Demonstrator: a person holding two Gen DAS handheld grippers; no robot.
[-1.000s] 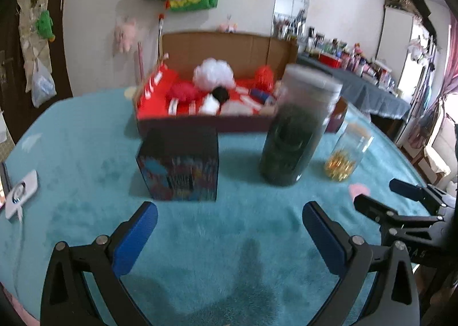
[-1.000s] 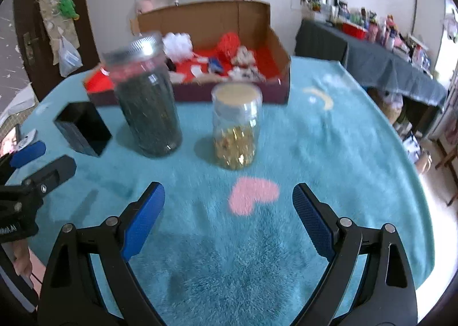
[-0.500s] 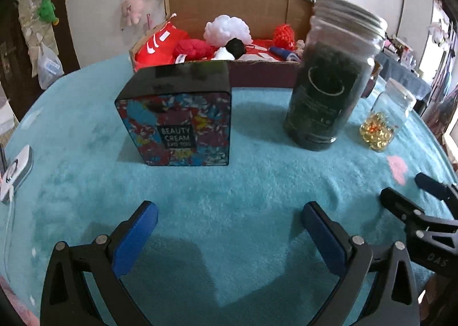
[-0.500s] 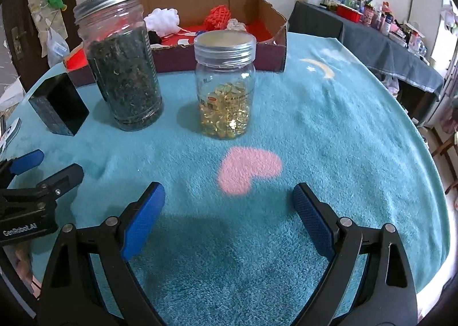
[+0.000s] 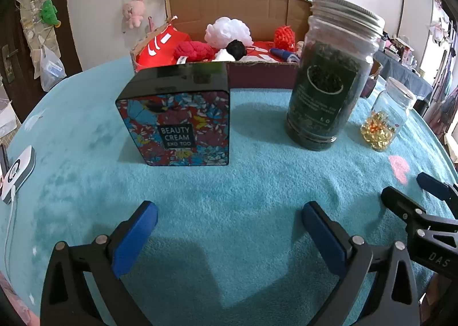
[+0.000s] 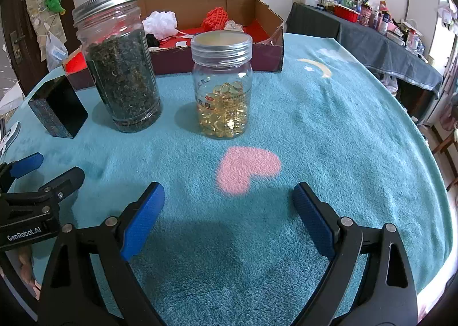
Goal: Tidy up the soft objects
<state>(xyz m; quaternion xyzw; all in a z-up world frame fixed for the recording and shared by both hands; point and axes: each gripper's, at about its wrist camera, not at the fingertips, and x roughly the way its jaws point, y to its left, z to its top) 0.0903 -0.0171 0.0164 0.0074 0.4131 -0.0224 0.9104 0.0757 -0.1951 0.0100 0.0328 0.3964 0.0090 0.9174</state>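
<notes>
Your left gripper point(image 5: 229, 228) and right gripper point(image 6: 229, 208) both stand released, empty; the floral black beauty-cream box point(image 5: 179, 120) sits ahead of the left jaws, the clear capsule jar point(image 6: 221, 88) ahead of the right.

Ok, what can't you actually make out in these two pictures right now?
- Cardboard box: its floor and lower soft items are hidden by its front wall and the floral tin, left wrist view.
- Tall jar covers the box's left part, right wrist view.
- White device: cut off by the frame edge.
- Side-table bottles: too small.
</notes>
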